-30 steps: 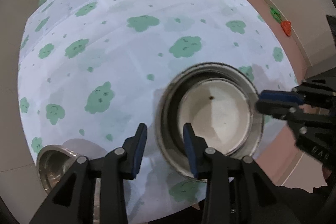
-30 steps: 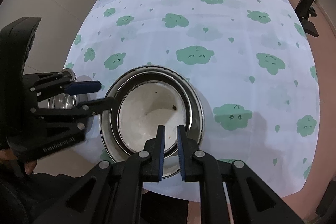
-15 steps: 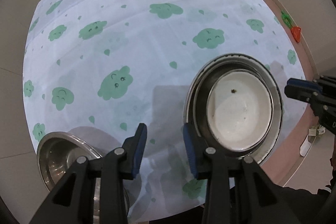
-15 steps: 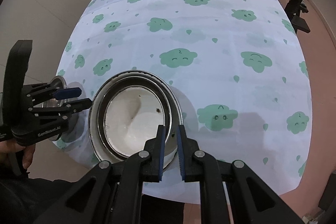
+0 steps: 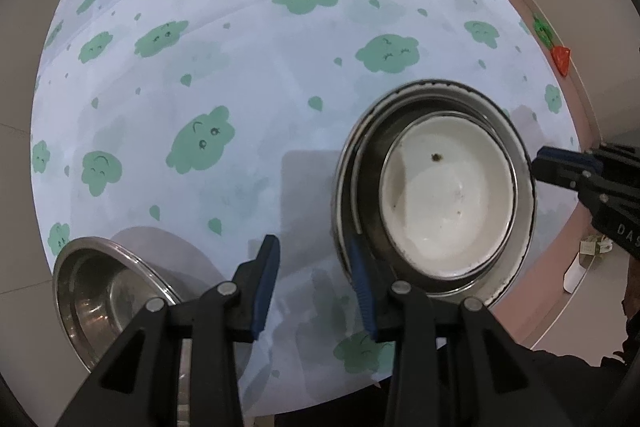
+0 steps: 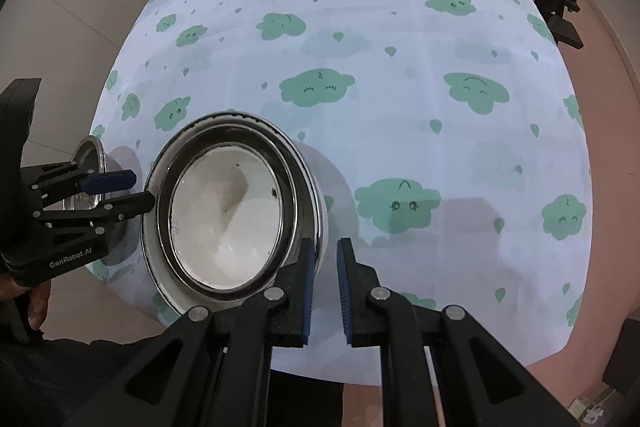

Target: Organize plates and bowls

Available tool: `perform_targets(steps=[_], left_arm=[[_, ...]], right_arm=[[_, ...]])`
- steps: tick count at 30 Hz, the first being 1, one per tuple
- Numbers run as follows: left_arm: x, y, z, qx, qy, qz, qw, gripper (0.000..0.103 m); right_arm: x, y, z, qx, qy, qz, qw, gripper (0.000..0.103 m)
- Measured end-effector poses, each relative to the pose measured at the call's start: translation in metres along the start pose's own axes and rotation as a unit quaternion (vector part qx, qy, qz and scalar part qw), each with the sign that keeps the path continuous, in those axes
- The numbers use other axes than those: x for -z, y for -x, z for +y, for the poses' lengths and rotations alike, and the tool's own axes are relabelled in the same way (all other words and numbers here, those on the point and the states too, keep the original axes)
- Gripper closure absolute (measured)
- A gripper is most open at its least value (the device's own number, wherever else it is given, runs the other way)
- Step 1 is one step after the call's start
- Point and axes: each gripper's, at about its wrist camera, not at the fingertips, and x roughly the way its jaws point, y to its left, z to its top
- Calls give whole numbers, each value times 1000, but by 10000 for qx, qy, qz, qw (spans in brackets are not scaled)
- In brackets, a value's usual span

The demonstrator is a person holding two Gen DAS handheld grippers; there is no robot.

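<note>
Stack of nested dishes (image 5: 434,195) sits near table's front edge: white bowl (image 5: 448,199) w/ a dark speck inside a steel bowl, which seems to rest in one more rimmed dish. Lone steel bowl (image 5: 108,287) stands apart at front-left corner, empty, prob. next to nest. Left gripper (image 5: 314,281) gapes wide, holding nothing, between the two. Right gripper (image 6: 323,281) narrow gap, empty, beside stack. Cloud-print tablecloth (image 6: 400,39) underneath.

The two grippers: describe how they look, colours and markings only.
Both the left gripper and the right gripper are matte black, angular linkages with silver rivets and ribbed blue finger pads. Seen side-on, the left body reads "GenRobot.AI" in white. A dark sleeve shows behind it.
</note>
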Motion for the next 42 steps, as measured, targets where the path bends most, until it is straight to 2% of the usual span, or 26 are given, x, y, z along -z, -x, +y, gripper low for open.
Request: perform_targets(steps=[5,9,14,20,23,25,28,32,33,42], left_arm=[[-2,-1,1,-4,11,15,10000,67],[-2,-1,2,-85,32,51,9999,60],[-2,-5,-5,-244,-76,83,9996,62],[-4,-14,-3,-188,32,141,9997,63],[-5,-15,-4,-114,43,166,9998,70],[-5,-15,-6,-13,16,182,9998,85],[-6,-16,-12,79,-46,203,9998,95],[-9,-18,-10,352,158,256,9989,99],[-9,-18,-10,359,153,257,9989,100],[-5,-11,-18,328,22,149,9994,99]], right_arm=[[1,-4,-3,-90,-67,36,9999,90],[1,-8,-3,-127,-70,70,9999,90],[1,-16,0,-119,-45,127,9998,90],[1,-20,-2,-167,-59,138,9997,90],[1,-20,-3,-231,-64,140,9996,90],[1,-20,-2,-226,-34,132,9997,90],[1,-21,-6,-333,-102,160,9993,90],[2,-21,-7,-429,-128,152,9989,93],[2,-21,-7,-475,-129,152,9987,96],[-1,-16,-3,-291,-77,134,9995,96]])
